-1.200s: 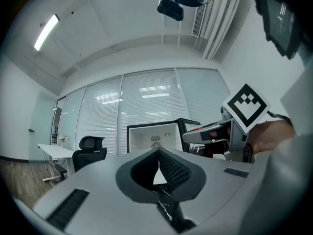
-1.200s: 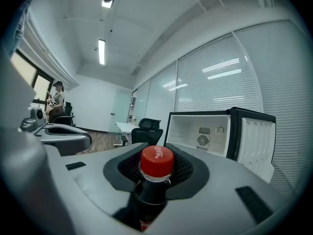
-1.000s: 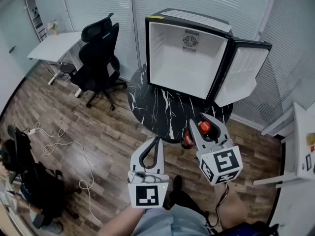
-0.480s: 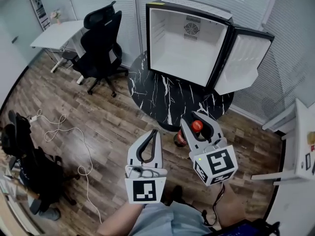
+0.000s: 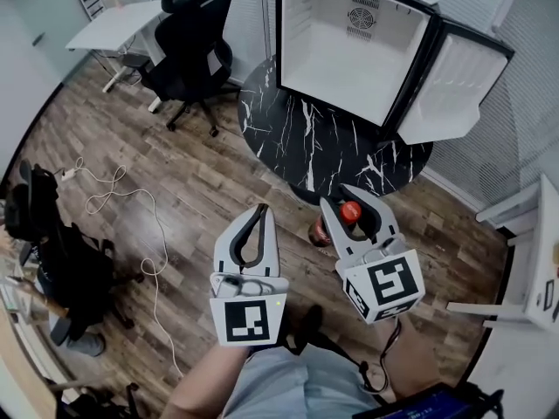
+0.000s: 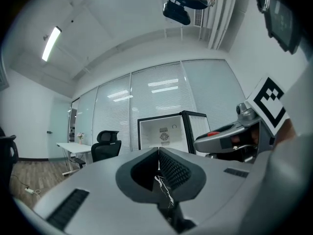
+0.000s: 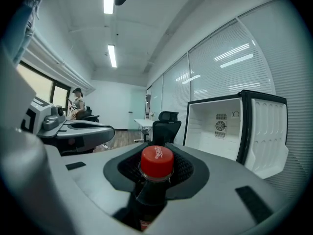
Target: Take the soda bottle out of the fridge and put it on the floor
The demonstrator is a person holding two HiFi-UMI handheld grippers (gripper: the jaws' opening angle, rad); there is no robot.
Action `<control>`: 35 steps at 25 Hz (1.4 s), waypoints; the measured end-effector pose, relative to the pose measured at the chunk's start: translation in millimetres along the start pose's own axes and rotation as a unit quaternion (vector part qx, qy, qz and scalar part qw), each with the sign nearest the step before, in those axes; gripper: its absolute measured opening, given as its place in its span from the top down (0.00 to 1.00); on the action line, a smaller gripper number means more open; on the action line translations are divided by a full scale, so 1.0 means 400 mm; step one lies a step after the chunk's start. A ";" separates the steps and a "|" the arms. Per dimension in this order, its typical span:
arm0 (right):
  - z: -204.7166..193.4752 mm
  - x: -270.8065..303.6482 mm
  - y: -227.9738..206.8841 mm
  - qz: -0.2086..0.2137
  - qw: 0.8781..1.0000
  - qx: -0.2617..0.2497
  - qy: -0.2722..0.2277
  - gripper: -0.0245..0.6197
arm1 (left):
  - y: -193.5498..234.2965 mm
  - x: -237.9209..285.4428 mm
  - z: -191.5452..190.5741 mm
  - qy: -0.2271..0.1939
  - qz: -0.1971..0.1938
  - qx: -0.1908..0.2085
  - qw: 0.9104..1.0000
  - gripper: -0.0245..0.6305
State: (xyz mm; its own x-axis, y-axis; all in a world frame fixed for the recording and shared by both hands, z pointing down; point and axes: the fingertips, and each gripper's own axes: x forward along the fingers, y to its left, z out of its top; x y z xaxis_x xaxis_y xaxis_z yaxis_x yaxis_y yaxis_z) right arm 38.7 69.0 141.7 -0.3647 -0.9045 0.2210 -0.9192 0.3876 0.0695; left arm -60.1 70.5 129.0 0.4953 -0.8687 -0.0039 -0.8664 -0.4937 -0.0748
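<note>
A dark soda bottle [image 5: 330,226] with a red cap [image 7: 157,160] hangs by its neck between the jaws of my right gripper [image 5: 351,211], which is shut on it above the wooden floor [image 5: 175,182]. The bottle's body hangs below the jaws, just in front of the round black marble table [image 5: 297,138]. My left gripper [image 5: 255,228] is to the left of it at about the same height, its jaws shut and empty [image 6: 157,163]. On the table stands the small fridge [image 5: 358,46], its door [image 5: 454,85] swung wide and its inside bare.
A black office chair [image 5: 188,37] and a white desk [image 5: 118,24] stand at the back left. A white cable [image 5: 131,203] trails over the floor at left, beside another dark chair [image 5: 52,260]. White furniture [image 5: 537,260] stands at the right edge.
Both grippers have come back from the table and sunk lower, the right one carrying the bottle with it. The head view has tipped down, so the fridge sits higher in the picture.
</note>
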 end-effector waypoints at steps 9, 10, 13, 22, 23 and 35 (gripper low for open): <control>-0.058 -0.011 0.015 0.014 1.000 0.003 0.011 0.78 | -0.008 0.007 -0.047 0.005 0.013 -0.008 1.000 0.93; -0.065 -0.013 0.015 0.015 1.000 0.003 0.013 0.78 | -0.010 0.009 -0.051 0.005 0.013 -0.009 1.000 0.93; -0.090 -0.013 0.020 0.016 1.000 0.006 0.020 0.78 | -0.015 0.010 -0.070 0.008 0.013 -0.013 1.000 0.93; -0.161 -0.014 0.033 0.031 0.999 0.012 0.034 0.78 | -0.046 0.016 -0.128 0.016 0.010 -0.026 0.999 0.93; -0.168 -0.014 0.034 0.034 0.999 0.013 0.036 0.78 | -0.053 0.015 -0.132 0.017 0.009 -0.025 0.999 0.93; -0.223 -0.021 0.065 0.082 0.996 0.012 0.043 0.78 | -0.073 -0.040 -0.155 0.029 0.051 -0.020 0.998 0.93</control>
State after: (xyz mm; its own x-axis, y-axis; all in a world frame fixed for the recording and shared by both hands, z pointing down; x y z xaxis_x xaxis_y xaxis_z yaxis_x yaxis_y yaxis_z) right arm 31.0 102.7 228.5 -0.4973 -0.8100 0.3108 -0.8518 0.5238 0.0022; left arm -46.7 96.0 193.1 0.4010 -0.9148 0.0490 -0.9144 -0.4029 -0.0380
